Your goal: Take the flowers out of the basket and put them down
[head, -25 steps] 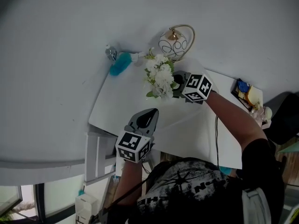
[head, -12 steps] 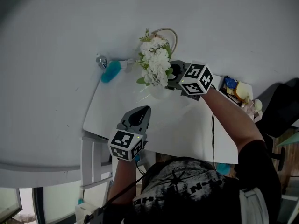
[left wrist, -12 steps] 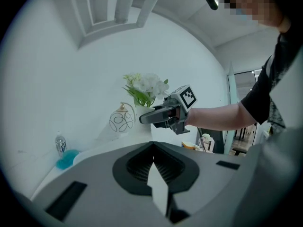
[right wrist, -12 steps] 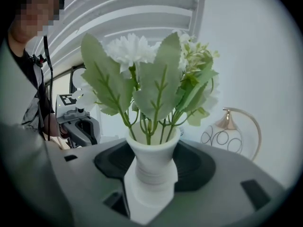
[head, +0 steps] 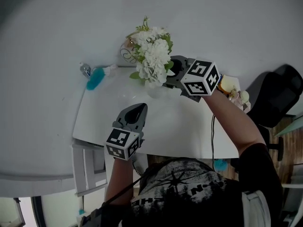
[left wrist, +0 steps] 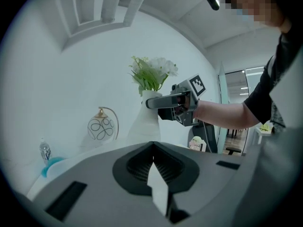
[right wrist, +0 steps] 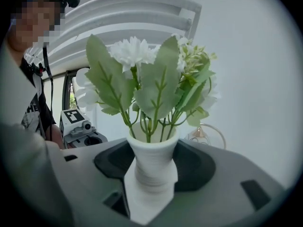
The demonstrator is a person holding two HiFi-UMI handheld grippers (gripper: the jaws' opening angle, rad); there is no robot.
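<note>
A person stands at a white table [head: 189, 126] with a two-jaw gripper in each hand. The right gripper [head: 172, 73] is clamped on the narrow neck of a white vase [right wrist: 150, 161], one pad pressing the ribbed neck from each side. A bunch of white flowers [head: 151, 56] with green leaves stands upright in the vase, held over the far edge of the table. A round wire basket [left wrist: 101, 126] with a hooped handle sits at the table's far edge by the wall, and from above the blooms partly hide it. The left gripper [head: 136, 111] hovers over the near half of the table, jaws pressed together with nothing between them. A blue duster [head: 94, 78] lies at the table's far left corner.

The step in hand appears to be carrying the flowers to a bare part of the table. The blooms likely make the vase top-heavy, so it should stay upright with a firm hold on the neck. The base should sit flat on the table before the jaws spread. The free left gripper could steady the vase body.
</note>
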